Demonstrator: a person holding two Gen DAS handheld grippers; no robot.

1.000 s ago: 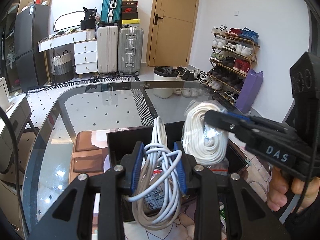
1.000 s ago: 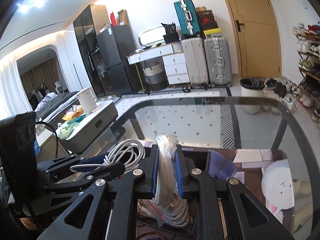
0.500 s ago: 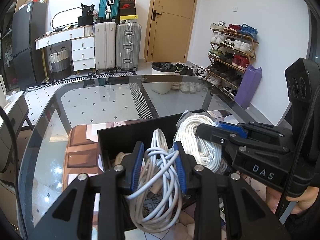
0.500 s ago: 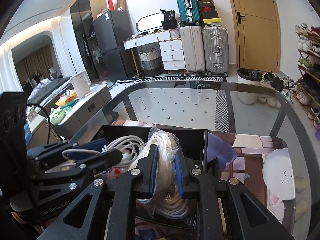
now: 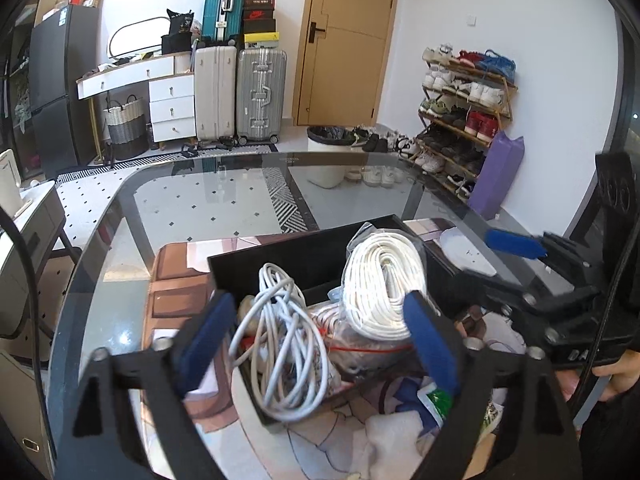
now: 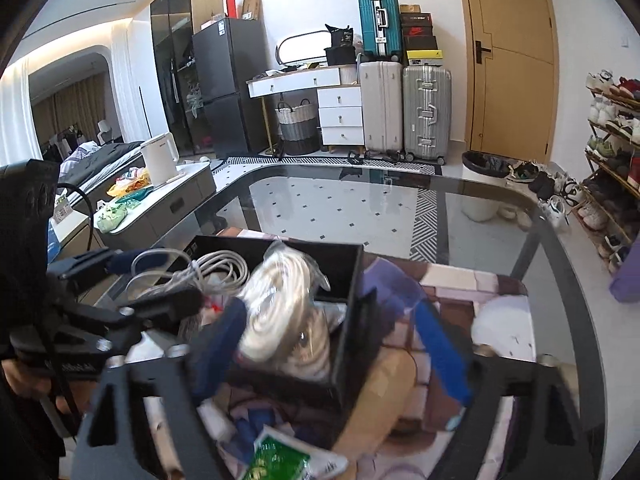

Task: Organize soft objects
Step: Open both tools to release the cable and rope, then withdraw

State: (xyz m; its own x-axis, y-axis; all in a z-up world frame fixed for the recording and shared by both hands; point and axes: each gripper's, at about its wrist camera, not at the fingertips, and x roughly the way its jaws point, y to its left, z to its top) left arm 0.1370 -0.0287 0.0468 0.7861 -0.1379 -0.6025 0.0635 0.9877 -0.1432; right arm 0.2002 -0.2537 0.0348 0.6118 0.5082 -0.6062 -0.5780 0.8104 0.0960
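The left gripper (image 5: 316, 336) has its blue-padded jaws spread wide, gripping nothing. Between them, at 12 o'clock from the tips, sits a black box (image 5: 280, 252) on a glass table (image 5: 120, 280). A loose grey cable (image 5: 288, 340) lies in the box's near-left part, spilling over the near rim. Just to its right, at about 1 o'clock, a coiled white rope (image 5: 380, 280) in a clear bag leans upright against the box's right side. Red-and-white items lie under both; I cannot tell what they are.

The right gripper (image 6: 332, 344) also has its jaws wide apart and holds nothing. In its view the rope (image 6: 280, 304) sits at 12 o'clock inside the box (image 6: 344, 264), close to the left finger (image 6: 218, 340), though contact is unclear because of blur. The cable (image 6: 216, 264) lies at 11 o'clock, further left in the box. The right finger (image 6: 440, 352) hangs outside the box's right wall, over a patterned mat (image 6: 480, 284).

Each gripper shows in the other's view: the right one (image 5: 520, 268) at 3 o'clock in the left view, the left one (image 6: 132, 280) at 9 o'clock in the right view, both beside the box.

A green-and-white packet (image 6: 280, 460) lies on the mat at 6 o'clock, in front of the box.
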